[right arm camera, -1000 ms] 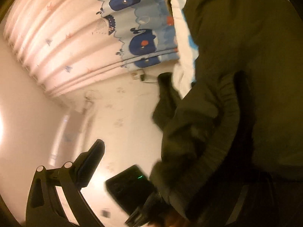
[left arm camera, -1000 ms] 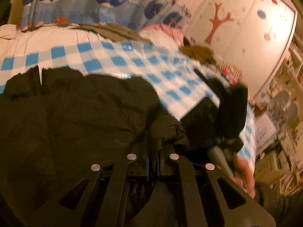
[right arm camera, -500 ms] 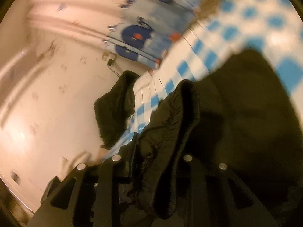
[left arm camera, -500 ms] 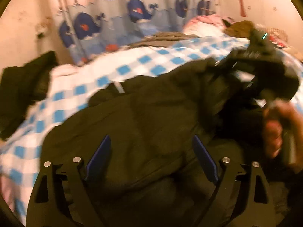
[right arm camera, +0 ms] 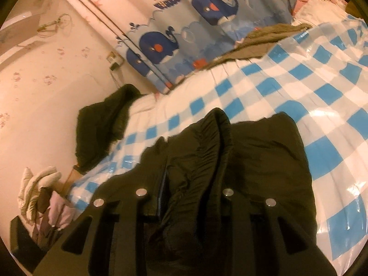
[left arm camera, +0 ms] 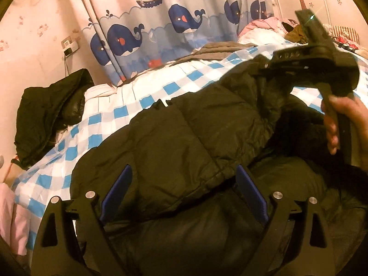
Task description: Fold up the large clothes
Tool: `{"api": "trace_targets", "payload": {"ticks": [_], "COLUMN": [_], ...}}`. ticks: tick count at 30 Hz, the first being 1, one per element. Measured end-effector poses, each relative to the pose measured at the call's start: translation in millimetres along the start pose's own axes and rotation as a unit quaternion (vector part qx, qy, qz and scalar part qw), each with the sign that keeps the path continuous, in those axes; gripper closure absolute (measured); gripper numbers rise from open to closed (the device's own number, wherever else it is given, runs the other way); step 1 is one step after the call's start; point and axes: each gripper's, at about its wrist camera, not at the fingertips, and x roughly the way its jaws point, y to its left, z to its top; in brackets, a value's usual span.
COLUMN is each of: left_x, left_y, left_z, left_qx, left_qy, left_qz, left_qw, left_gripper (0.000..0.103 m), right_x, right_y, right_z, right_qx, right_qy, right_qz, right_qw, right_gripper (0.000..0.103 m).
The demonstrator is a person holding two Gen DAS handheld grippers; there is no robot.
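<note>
Mid-fold on the bed (right arm camera: 287, 87), your right gripper (right arm camera: 191, 191) pinches the jacket (left arm camera: 184, 138) edge while your left gripper's (left arm camera: 184, 195) fingers (left arm camera: 117, 191) spread wide, ready to clamp next.

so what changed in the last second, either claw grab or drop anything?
The left claw let go: it was shut on the dark puffy jacket a second ago and now stands open over it. The right claw, open then, is now shut on a jacket fold. The blue-and-white checkered sheet stayed as it was.
</note>
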Motion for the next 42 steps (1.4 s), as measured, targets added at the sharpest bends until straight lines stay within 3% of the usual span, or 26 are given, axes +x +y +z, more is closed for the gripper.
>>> {"api": "trace_targets", "payload": {"ticks": [9, 14, 15, 18, 22, 25, 27, 31, 36, 42], "left_x": [1, 2, 1, -3, -8, -2, 9, 35, 60, 69], "left_y": [9, 21, 25, 47, 96, 123, 135, 142, 134, 133], "left_z": [-2, -3, -3, -2, -7, -16, -26, -44, -59, -68], "left_qx": [-0.01, -0.021, -0.025, -0.049, -0.129, -0.174, -0.196, -0.217, -0.203, -0.21], "left_qy": [-0.005, -0.006, -0.007, -0.015, -0.022, -0.016, 0.0, 0.039, 0.078, 0.092], "left_qz": [0.021, 0.036, 0.04, 0.062, 0.088, 0.099, 0.097, 0.082, 0.076, 0.066], "left_qw": [0.9997, 0.9991, 0.9989, 0.9968, 0.9875, 0.9796, 0.9758, 0.9719, 0.9732, 0.9712], "left_gripper": [0.015, 0.015, 0.015, 0.014, 0.013, 0.012, 0.012, 0.012, 0.012, 0.01], "right_x": [41, 43, 41, 24, 1, -9, -6, 21, 55, 64], "right_y": [-32, -36, -36, -33, -11, 17, 34, 40, 12, 0], "right_z": [-17, -20, -19, -11, -3, -4, -9, -20, -34, -41], "right_qx": [0.016, 0.012, 0.014, 0.004, -0.061, -0.124, -0.163, -0.189, -0.166, -0.155], "right_qy": [0.071, 0.085, 0.083, 0.053, -0.018, -0.064, -0.068, -0.009, 0.073, 0.09], "right_qz": [-0.08, -0.112, -0.119, -0.167, -0.236, -0.239, -0.231, -0.219, -0.246, -0.26], "right_qw": [0.994, 0.99, 0.989, 0.984, 0.97, 0.961, 0.957, 0.957, 0.952, 0.949], "right_gripper": [0.074, 0.064, 0.057, 0.036, 0.027, 0.02, 0.015, 0.015, 0.014, 0.01]}}
